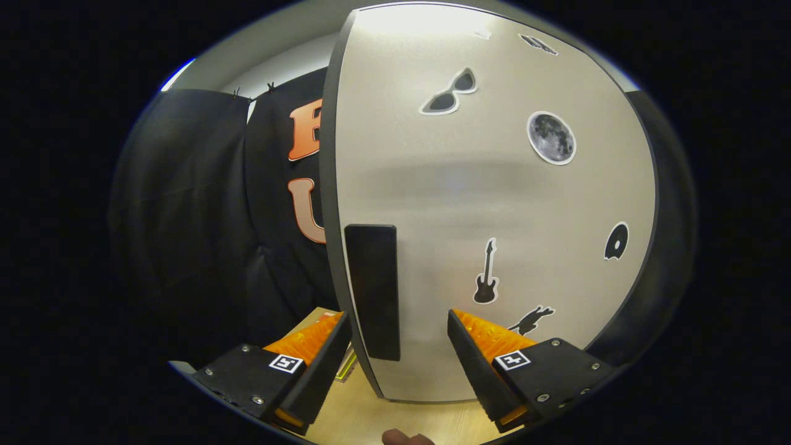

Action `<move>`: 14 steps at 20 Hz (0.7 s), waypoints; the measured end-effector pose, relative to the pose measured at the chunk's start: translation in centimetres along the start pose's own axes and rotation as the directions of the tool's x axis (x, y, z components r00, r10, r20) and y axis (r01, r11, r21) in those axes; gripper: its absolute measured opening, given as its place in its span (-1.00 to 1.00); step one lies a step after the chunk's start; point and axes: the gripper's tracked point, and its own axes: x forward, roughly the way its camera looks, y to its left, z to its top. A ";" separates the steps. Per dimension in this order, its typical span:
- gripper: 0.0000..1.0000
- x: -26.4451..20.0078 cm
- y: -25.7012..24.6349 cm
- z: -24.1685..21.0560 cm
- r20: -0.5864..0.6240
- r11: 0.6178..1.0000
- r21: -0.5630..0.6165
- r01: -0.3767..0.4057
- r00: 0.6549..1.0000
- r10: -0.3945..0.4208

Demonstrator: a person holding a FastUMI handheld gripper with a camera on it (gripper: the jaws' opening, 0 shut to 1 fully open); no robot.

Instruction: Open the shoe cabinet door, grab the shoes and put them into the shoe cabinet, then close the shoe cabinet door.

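Observation:
The shoe cabinet door [494,204] is a pale grey panel with several stickers: sunglasses, a moon, a guitar, a disc. A dark upright handle [372,290] sits near the door's left edge. My gripper [398,337] is open, its two fingers standing either side of the handle's lower part, close in front of the door. The left finger [321,364] reaches past the door's left edge; the right finger [479,364] is in front of the panel. Neither finger visibly presses on the handle.
A light wooden floor [395,420] runs under the door and fingers. Black booth cloth [204,216] hangs to the left of the cabinet. A yellowish flat thing [347,366] lies on the floor behind the left finger.

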 end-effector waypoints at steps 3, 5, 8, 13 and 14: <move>0.94 -3.3 0.4 0.3 0.018 1.000 -0.003 0.017 1.000 -0.017; 0.94 -5.8 0.1 0.5 0.030 0.999 0.006 0.040 0.999 -0.040; 0.94 -10.1 -0.8 0.6 0.041 0.996 0.035 0.080 0.996 -0.081; 0.94 -17.7 -3.1 1.0 0.072 0.990 0.038 0.138 0.988 -0.140; 0.94 -19.2 -3.6 1.4 0.086 0.989 0.040 0.143 0.985 -0.146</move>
